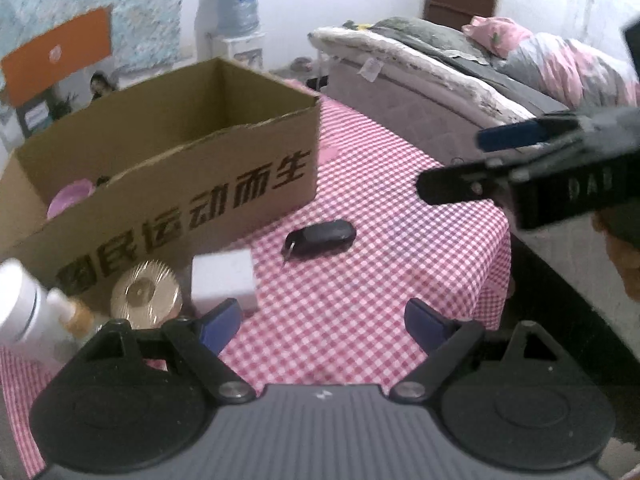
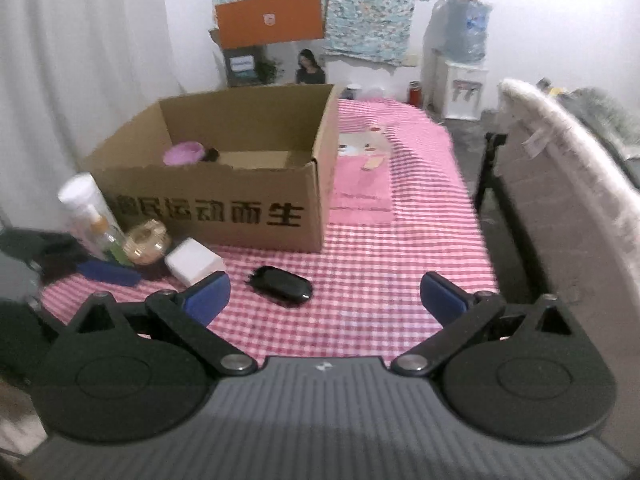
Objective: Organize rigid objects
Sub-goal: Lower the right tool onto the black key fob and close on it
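An open cardboard box point(image 1: 168, 184) point(image 2: 224, 200) stands on the pink checked table and holds a purple bowl point(image 2: 183, 153) point(image 1: 70, 198). In front of it lie a black car key point(image 1: 320, 237) point(image 2: 282, 283), a white cube point(image 1: 223, 280) point(image 2: 194, 265), a gold round tin point(image 1: 145, 294) point(image 2: 146, 241) and a white bottle point(image 1: 24, 304) point(image 2: 86, 208). My left gripper point(image 1: 323, 326) is open and empty, low over the table near the cube. My right gripper point(image 2: 325, 298) is open and empty, just before the key; it shows at the right of the left wrist view point(image 1: 500, 160).
A bed point(image 1: 500, 80) with grey and pink bedding runs along the table's right side. A small spray bottle point(image 2: 105, 236) stands by the white bottle. A water dispenser point(image 2: 464, 60) and an orange box point(image 2: 270, 20) stand at the back wall. The table's checked cloth point(image 2: 380, 264) lies bare right of the key.
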Tool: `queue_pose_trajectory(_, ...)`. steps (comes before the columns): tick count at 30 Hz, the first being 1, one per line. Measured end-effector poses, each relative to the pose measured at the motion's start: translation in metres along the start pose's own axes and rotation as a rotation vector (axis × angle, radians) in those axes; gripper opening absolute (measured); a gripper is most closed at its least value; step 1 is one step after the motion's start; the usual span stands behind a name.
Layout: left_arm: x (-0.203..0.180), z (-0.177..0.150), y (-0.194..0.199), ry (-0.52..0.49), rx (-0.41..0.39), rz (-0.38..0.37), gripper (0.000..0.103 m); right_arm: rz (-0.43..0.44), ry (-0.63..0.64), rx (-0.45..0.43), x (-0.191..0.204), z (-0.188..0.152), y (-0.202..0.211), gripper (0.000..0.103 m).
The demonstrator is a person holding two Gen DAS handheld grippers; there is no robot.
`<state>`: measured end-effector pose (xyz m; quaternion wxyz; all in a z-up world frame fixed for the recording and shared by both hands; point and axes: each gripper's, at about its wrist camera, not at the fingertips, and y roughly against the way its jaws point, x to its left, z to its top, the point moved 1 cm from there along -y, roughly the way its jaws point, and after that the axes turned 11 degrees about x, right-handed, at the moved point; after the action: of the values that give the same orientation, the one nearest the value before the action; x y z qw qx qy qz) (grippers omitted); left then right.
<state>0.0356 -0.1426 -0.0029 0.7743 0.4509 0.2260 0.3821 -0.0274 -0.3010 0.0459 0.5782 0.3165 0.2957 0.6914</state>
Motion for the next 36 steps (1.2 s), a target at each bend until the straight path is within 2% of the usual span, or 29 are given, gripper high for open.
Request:
queue_pose_trajectory(5,-0.006,0.011,-0.016,-0.049,-0.002,-0.002,0.088,0.195,-0.155,0.04,-0.026,0.012,-0.021,0.102)
queue_pose_trajectory(9,-0.011,0.016,-0.029,-0.07,0.02,-0.043,0.077,0.257,-0.21,0.082,-0.038,0.026,-0.047,0.101)
queue_pose_trajectory(11,-0.014,0.018,-0.034,-0.08,0.03,-0.057,0.07,0.284,-0.214,0.115,-0.04,0.032,-0.06,0.096)
queue_pose_trajectory(15,-0.017,0.021,-0.043,-0.077,0.055,-0.083,0.058,0.351,-0.211,0.211,-0.038,0.04,-0.095,0.071)
queue_pose_trajectory(18,-0.014,0.024,-0.049,-0.058,0.071,-0.098,0.054,0.376,-0.208,0.273,-0.035,0.045,-0.118,0.054)
queue_pose_trajectory(21,-0.008,0.027,-0.056,-0.025,0.091,-0.115,0.047,0.398,-0.222,0.315,-0.033,0.047,-0.137,0.047)
queue_pose_trajectory(25,-0.001,0.03,-0.062,0.014,0.105,-0.126,0.046,0.428,-0.245,0.352,-0.034,0.045,-0.149,0.042)
queue_pose_trajectory(36,0.007,0.037,-0.07,0.071,0.12,-0.132,0.045,0.547,-0.308,0.392,-0.04,0.029,-0.149,0.037)
